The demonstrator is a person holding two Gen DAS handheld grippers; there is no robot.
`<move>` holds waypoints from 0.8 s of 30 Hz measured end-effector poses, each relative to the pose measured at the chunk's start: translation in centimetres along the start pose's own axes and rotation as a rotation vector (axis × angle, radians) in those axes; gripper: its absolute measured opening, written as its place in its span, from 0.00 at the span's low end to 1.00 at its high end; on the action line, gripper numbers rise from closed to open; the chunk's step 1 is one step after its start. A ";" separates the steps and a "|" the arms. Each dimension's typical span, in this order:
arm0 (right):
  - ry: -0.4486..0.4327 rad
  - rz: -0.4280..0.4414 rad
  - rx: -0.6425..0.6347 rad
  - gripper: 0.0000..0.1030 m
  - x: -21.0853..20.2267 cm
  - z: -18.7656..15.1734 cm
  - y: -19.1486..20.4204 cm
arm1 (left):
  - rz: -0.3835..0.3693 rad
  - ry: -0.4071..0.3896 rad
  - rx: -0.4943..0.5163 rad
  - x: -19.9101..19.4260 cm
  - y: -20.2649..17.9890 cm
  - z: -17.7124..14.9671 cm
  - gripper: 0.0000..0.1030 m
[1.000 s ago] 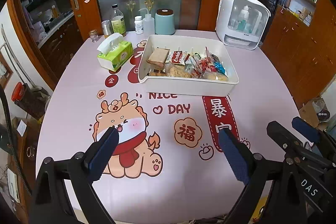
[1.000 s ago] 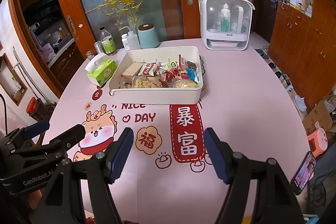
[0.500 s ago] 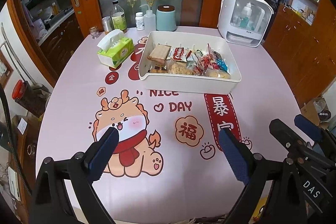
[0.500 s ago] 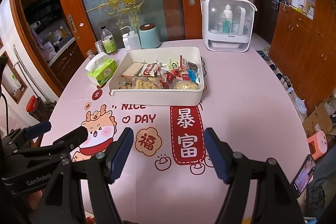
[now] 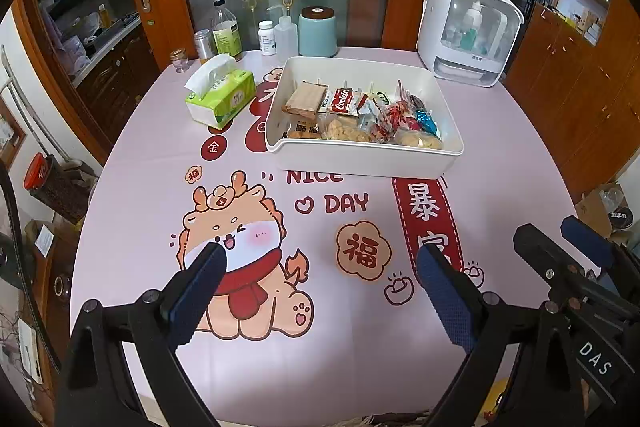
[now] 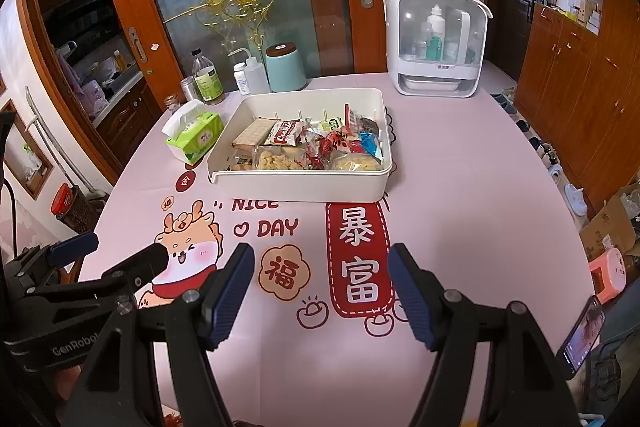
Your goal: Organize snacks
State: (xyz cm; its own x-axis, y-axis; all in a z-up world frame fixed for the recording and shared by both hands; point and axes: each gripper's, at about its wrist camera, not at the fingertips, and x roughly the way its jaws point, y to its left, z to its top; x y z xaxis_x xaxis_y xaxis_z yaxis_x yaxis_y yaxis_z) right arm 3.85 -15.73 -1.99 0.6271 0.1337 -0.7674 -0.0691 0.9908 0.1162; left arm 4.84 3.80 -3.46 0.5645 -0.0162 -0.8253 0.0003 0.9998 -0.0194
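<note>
the table (image 5: 500,187), under a pink cartoon-printed cloth, carries everything; its near half is bare of packets in both views. well toward the far edge sits the white bin (image 5: 360,159), its long side running left to right across both views, with a tissue box (image 5: 220,97) just off its left end and a white cabinet (image 5: 468,35) beyond its right corner. all the snacks (image 5: 360,119) that show lie inside the bin, gathered along its near wall and middle: a brown wafer pack (image 5: 306,99) at the left, a red cookie packet (image 5: 342,101) beside it, clear bags of pale pieces in front, red and blue wrappers to the right. no packet shows on the cloth outside the bin.

the left gripper (image 5: 320,291) and the right gripper (image 6: 320,291) both hover low over the near edge, fingers spread wide, holding nothing. the bin lies straight ahead and well apart from both; it sits right of centre for the left gripper and left of centre for the right one, so it lies between them, neither clearly nearer.

this fits either snacks gathered and finished, or a jumble awaiting sorting inside the bin; the views do not settle which.
</note>
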 end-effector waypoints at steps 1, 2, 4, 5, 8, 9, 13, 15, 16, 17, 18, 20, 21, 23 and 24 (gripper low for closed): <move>0.002 0.002 0.001 0.68 0.1 0.0 -0.1 | 0.000 0.001 0.000 0.0 0.0 0.0 0.93; 0.003 0.003 0.001 0.68 0.1 0.0 -0.1 | -0.001 0.000 -0.001 0.0 0.0 0.0 0.93; 0.003 0.003 -0.001 0.68 0.2 0.0 0.0 | -0.001 0.001 -0.001 0.0 0.0 0.1 0.93; 0.002 0.003 -0.001 0.68 0.2 0.0 0.0 | 0.000 0.001 -0.002 0.1 0.1 0.0 0.93; 0.004 0.003 0.000 0.68 0.3 0.0 0.0 | 0.000 0.002 0.000 0.1 0.1 0.1 0.93; 0.004 0.004 0.002 0.68 0.2 0.0 0.1 | 0.000 0.002 0.000 0.1 0.1 0.1 0.93; 0.004 0.003 0.001 0.68 0.2 0.0 0.1 | 0.001 0.005 -0.002 0.2 0.3 -0.2 0.93; 0.003 0.001 0.000 0.68 0.2 0.1 0.1 | 0.001 0.005 -0.001 0.2 0.3 -0.1 0.93; 0.004 0.002 0.001 0.68 0.2 0.1 0.1 | 0.001 0.005 -0.001 0.2 0.2 -0.1 0.93; 0.004 0.002 0.001 0.68 0.2 0.1 0.1 | 0.000 0.005 -0.001 0.2 0.2 -0.1 0.93; 0.004 0.002 0.001 0.68 0.2 0.1 0.1 | 0.000 0.005 -0.001 0.2 0.2 -0.1 0.93; 0.003 0.002 0.001 0.68 0.3 0.1 0.0 | 0.001 0.006 0.000 0.2 0.2 0.0 0.93; 0.004 0.002 0.002 0.68 0.2 0.1 0.1 | 0.000 0.005 0.000 0.2 0.2 0.0 0.93; 0.004 0.001 0.002 0.68 0.2 0.1 0.1 | 0.001 0.006 0.000 0.2 0.1 0.0 0.93; 0.003 0.000 0.001 0.68 0.3 0.1 0.3 | 0.002 0.008 0.002 0.2 0.2 -0.1 0.93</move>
State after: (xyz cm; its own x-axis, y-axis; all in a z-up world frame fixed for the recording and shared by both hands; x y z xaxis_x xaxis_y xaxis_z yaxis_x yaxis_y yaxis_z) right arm 4.06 -15.44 -2.14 0.6245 0.1337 -0.7695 -0.0683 0.9908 0.1166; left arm 4.86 4.04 -3.67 0.5579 -0.0146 -0.8298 0.0009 0.9999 -0.0171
